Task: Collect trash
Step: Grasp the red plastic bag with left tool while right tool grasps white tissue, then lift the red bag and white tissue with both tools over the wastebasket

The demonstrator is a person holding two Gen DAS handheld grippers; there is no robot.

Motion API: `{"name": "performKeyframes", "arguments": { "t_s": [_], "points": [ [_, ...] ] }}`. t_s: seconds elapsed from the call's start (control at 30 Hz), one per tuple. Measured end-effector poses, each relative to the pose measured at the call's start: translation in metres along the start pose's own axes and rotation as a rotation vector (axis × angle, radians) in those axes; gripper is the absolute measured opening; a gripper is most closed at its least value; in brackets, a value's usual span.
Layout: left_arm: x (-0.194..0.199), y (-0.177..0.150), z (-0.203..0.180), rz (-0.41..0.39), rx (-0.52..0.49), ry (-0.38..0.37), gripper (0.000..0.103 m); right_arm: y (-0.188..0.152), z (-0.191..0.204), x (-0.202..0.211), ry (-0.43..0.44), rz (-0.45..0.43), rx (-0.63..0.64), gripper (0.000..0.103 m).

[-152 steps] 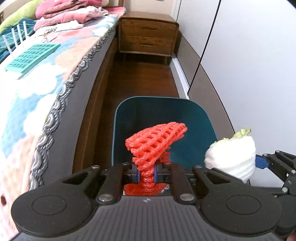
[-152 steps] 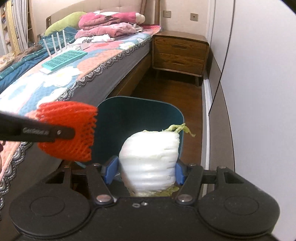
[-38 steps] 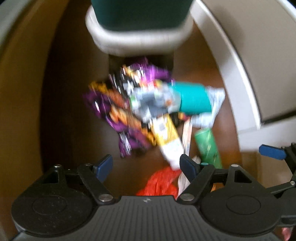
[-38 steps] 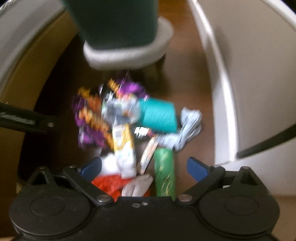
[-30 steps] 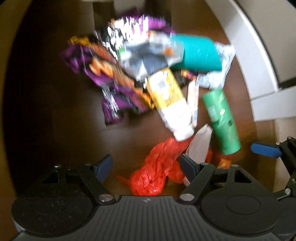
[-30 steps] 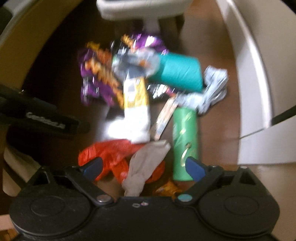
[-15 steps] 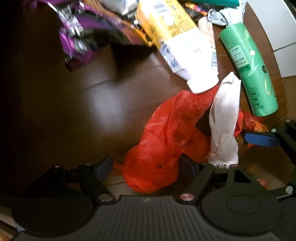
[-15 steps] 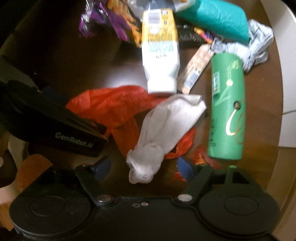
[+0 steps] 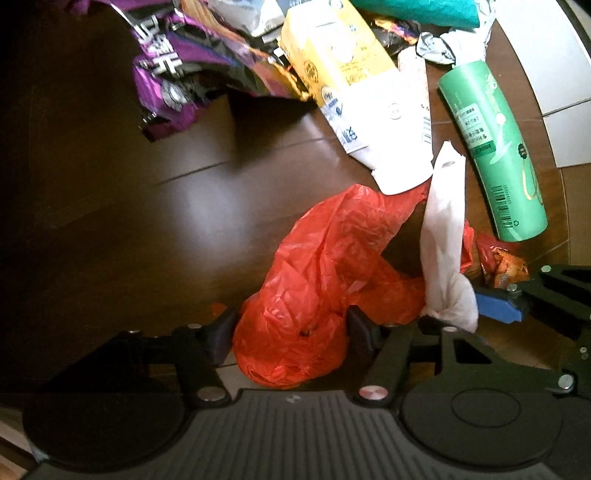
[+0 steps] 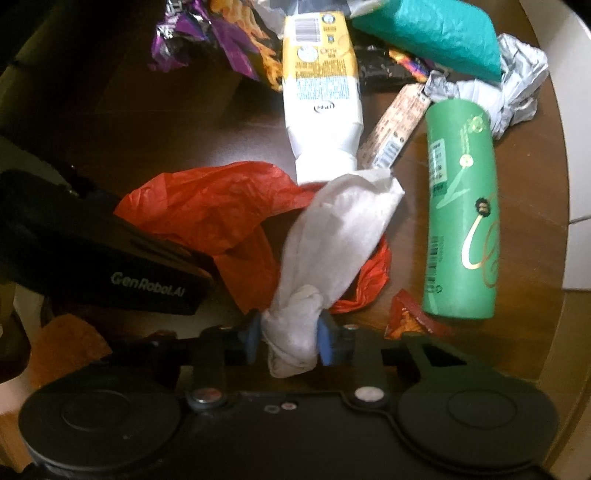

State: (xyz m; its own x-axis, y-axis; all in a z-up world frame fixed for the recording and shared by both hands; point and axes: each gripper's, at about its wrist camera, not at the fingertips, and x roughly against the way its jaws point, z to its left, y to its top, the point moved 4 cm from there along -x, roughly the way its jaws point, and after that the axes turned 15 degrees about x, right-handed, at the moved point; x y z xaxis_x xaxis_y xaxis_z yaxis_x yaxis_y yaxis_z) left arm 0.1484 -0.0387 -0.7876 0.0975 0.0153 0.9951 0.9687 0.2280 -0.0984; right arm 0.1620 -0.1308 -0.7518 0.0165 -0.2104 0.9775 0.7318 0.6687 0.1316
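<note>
- The left gripper (image 9: 290, 326) points down at the dark wooden floor (image 9: 166, 206), its jaws having just been closing around a crumpled red plastic bag (image 9: 321, 280) — both pads sit against the bunched end of the bag
- The right gripper (image 10: 286, 332) has just been closing too, and its blue pads pinch the knotted end of a white tissue wad (image 10: 332, 236); the rest of the wad lies across the red bag
- Just right of the tissue lies a green tube-shaped can (image 10: 460, 225) on its side, apart from both grippers
- Above the bag, a yellow-and-white carton (image 10: 321, 92) lies flat, its white end touching the tissue's far tip
- A slim barcode-printed wrapper (image 10: 397, 125) sits between carton and can
- Farther back: purple snack bags (image 9: 192, 62), a teal packet (image 10: 432, 33) and crumpled silver foil (image 10: 517, 74) in a loose heap
- A small red-orange sachet (image 10: 410, 314) lies near the can's lower end — beside the right gripper's finger
</note>
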Motion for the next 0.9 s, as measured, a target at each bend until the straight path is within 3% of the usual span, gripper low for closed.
{"name": "performKeyframes", "arguments": {
  "t_s": [0.33, 0.53, 0.9],
  "points": [
    [0.064, 0.002, 0.005, -0.044, 0.059, -0.020, 0.061, -0.002, -0.008, 0.055, -0.047, -0.083, -0.039, 0.019],
    [0.122, 0.014, 0.008, -0.090, 0.107, -0.051, 0.061, 0.008, -0.015, 0.117, -0.082, -0.157, -0.068, 0.019],
    [0.265, 0.047, 0.010, -0.245, 0.165, -0.114, 0.061, 0.053, -0.021, 0.264, -0.141, -0.329, -0.062, 0.019]
  ]
}}
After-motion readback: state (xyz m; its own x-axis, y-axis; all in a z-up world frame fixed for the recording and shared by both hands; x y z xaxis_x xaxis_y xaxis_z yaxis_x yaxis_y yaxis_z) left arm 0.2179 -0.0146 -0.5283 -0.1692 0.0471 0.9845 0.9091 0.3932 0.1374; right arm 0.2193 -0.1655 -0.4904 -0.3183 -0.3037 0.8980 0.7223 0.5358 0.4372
